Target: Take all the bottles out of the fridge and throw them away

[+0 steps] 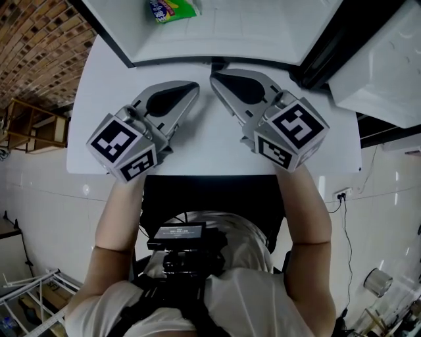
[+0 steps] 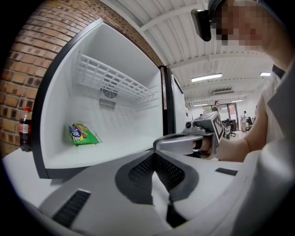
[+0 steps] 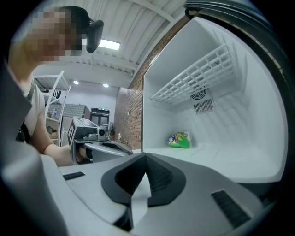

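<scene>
Both tools are held low over the desk point(image 1: 197, 155), tips aimed at the open fridge point(image 1: 223, 39), which looks like a ready pose before a reach. The left hand-held gripper point(image 1: 191, 87) is pressed together and empty, and the right hand-held gripper point(image 1: 216, 77) is the same. Inside the fridge only a green snack packet point(image 1: 172, 9) shows, no bottles. One cola bottle point(image 2: 25, 131) stands outside, just beside the fridge's outer wall, so it is probably next for the bin.
</scene>
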